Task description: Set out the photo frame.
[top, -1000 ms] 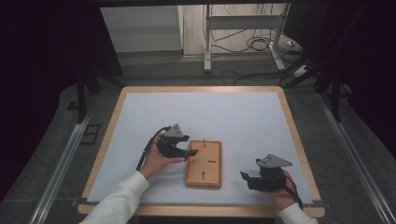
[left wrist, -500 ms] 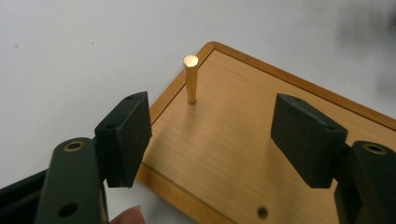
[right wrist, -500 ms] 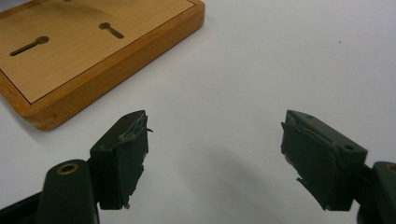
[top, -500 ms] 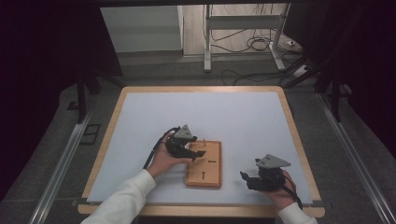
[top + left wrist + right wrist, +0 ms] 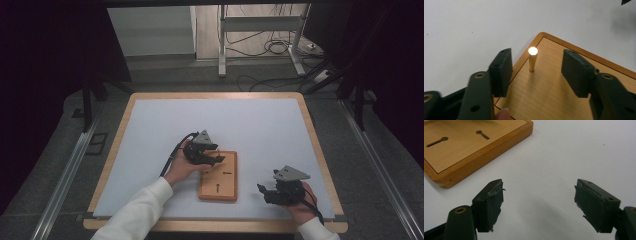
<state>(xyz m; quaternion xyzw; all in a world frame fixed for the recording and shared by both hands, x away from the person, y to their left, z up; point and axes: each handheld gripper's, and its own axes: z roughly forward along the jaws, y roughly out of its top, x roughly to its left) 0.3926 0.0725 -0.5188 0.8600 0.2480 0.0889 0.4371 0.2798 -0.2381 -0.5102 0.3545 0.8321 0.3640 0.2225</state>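
Two hand-held grippers are working at the bench. The left hand-held gripper (image 5: 536, 72), jaws just closing but not yet touching, is straddling a brass peg (image 5: 532, 60) standing upright near a corner of the wooden board (image 5: 218, 175) — lined up to grasp it. The right hand-held gripper (image 5: 537, 205) is waiting released, beside the board.

High view: camera up high, looks forward and down on whole white table top (image 5: 260, 125), far away; floor and cables behind.

Left gripper view: camera rides on left black two-jaw gripper (image 5: 536, 68), very near, looks along jaws down at corner of flat light-brown wooden board (image 5: 554, 97) with small upright gold pin (image 5: 532, 60).

Right gripper view: camera rides on right black two-jaw gripper (image 5: 537, 202), low and near table, faces across white top.

Shared: same wooden board (image 5: 461, 152) in all three (image 5: 218, 176); high view shows both grippers (image 5: 212, 159) (image 5: 267, 192).
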